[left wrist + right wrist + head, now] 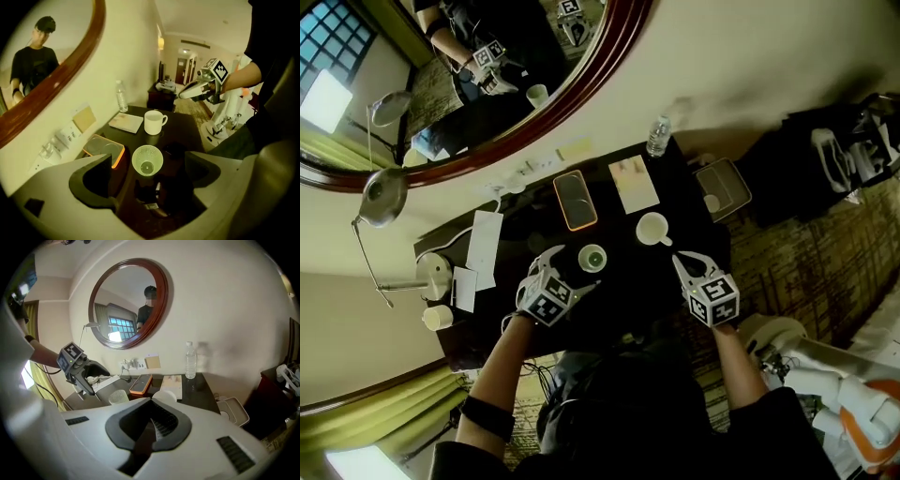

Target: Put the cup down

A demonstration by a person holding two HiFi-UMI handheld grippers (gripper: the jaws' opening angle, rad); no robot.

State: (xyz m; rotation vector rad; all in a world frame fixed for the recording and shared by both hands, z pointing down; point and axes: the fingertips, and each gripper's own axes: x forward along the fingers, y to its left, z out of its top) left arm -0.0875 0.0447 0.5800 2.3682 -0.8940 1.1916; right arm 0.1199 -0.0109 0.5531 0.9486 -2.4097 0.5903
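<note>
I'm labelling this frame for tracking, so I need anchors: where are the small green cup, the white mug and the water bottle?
small green cup (pixel 146 167), left gripper view, its inner floor
white mug (pixel 153 123), left gripper view, outer side wall
water bottle (pixel 121 97), left gripper view, middle of its body

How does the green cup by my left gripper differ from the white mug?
The green cup is dimpled, translucent and handleless; the white mug is smooth, opaque, with a handle. The green cup stands at the open jaws of the left gripper; the white mug stands farther off, untouched. Both are upright on the table.
</note>
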